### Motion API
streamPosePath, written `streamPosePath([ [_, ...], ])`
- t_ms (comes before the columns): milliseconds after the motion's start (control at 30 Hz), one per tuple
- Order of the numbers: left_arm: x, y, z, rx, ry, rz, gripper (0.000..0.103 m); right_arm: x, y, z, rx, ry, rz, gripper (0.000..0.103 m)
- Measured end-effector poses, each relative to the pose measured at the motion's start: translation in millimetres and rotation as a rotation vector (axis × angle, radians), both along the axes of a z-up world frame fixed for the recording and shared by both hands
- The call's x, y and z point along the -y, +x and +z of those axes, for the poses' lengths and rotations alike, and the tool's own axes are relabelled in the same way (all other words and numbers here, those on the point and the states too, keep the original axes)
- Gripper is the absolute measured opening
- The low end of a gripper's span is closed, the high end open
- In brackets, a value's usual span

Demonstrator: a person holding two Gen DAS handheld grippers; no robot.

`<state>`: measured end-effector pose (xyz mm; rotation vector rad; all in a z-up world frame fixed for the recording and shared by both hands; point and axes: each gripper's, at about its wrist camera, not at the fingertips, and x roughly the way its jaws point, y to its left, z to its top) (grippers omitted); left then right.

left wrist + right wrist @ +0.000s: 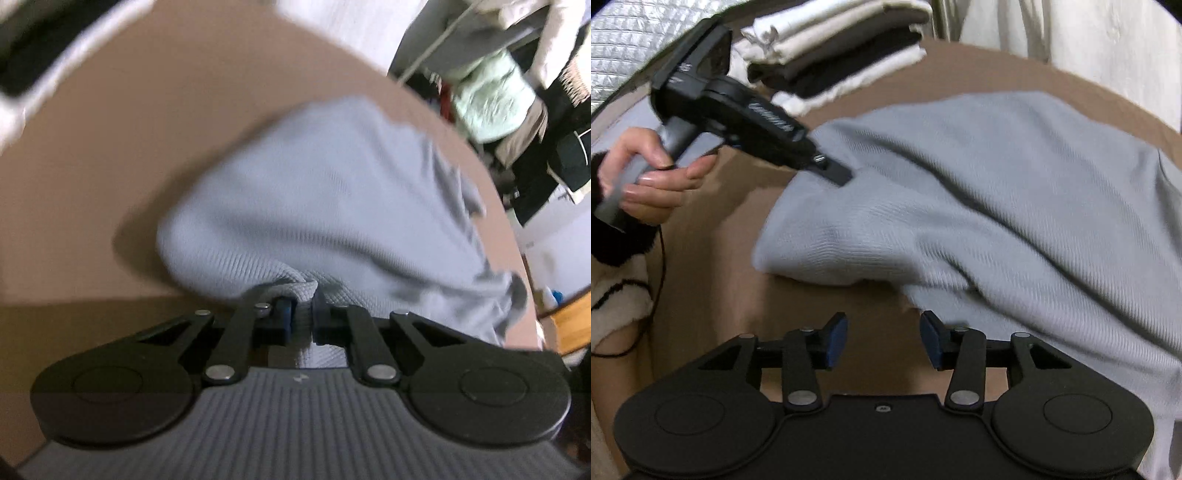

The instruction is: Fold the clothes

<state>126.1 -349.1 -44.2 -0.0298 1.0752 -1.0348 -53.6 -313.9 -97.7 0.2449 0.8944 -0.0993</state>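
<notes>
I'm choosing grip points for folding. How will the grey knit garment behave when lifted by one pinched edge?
Probably floppy: the grey knit garment drapes in soft folds on the tan table. It likely bunches where the left gripper pinches it, as the puckered cloth there suggests. The ribbed weave looks grippy, so slipping seems unlikely.

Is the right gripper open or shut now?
Open: the right gripper has its blue pads apart, with nothing between them, just short of the grey garment.

White lettering on the left gripper (846, 177) is blurred, unreadable.
</notes>
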Motion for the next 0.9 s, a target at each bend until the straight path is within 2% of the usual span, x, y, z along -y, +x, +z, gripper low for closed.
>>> streamPosePath([
  [133, 11.7, 20.3, 23.3, 0.036, -0.128, 0.071, 0.007, -9.7, 4.1, 11.5, 0.067, -0.043, 0.033, 0.056],
  [167, 10.4, 28.4, 26.7, 0.036, -0.124, 0.088, 0.007, -12.7, 5.6, 13.7, 0.082, -0.055, 0.033, 0.062],
  [233, 13.7, 34.5, 22.0, 0.065, -0.058, 0.117, 0.007, -17.6, 10.5, 10.0, 0.08, -0.093, 0.036, 0.075],
  [267, 15.2, 34.7, 18.8, 0.087, -0.036, 0.127, 0.007, -19.9, 13.3, 6.4, 0.072, -0.115, 0.037, 0.088],
  [300, 14.8, 35.7, 15.7, 0.106, -0.022, 0.131, 0.007, -22.2, 16.1, 2.8, 0.064, -0.137, 0.039, 0.091],
  [433, 19.2, 41.2, 7.3, 0.105, -0.037, 0.132, 0.007, -31.2, 27.4, -11.6, 0.032, -0.225, 0.046, 0.091],
  [567, 16.0, 40.4, 3.1, 0.139, -0.038, 0.119, 0.007, -40.7, 39.2, -25.3, 0.001, -0.303, 0.061, 0.091],
  [633, 12.2, 40.2, 2.5, 0.14, -0.032, 0.118, 0.007, -45.8, 48.0, -29.0, -0.01, -0.298, 0.102, 0.087],
  [667, 7.4, 40.2, 3.1, 0.138, -0.034, 0.119, 0.007, -46.0, 52.7, -31.1, -0.025, -0.3, 0.11, 0.081],
  [733, 3.9, 40.6, 4.4, 0.131, -0.041, 0.117, 0.007, -41.0, 57.9, -28.7, -0.033, -0.287, 0.101, 0.075],
  [767, -1.5, 40.2, 5.1, 0.126, -0.045, 0.116, 0.007, -35.5, 58.8, -23.6, -0.025, -0.276, 0.081, 0.061],
  [800, -4.7, 40.5, 5.7, 0.117, -0.051, 0.116, 0.007, -29.8, 59.9, -18.4, -0.028, -0.275, 0.06, 0.039],
  [867, -10.9, 41.9, 7.4, 0.097, -0.07, 0.12, 0.007, -20.6, 62.4, -8.3, -0.055, -0.286, 0.034, 0.014],
  [900, -13.6, 42.9, 8.7, 0.087, -0.083, 0.124, 0.007, -16.0, 61.8, -2.5, -0.061, -0.273, 0.019, 0.014],
])
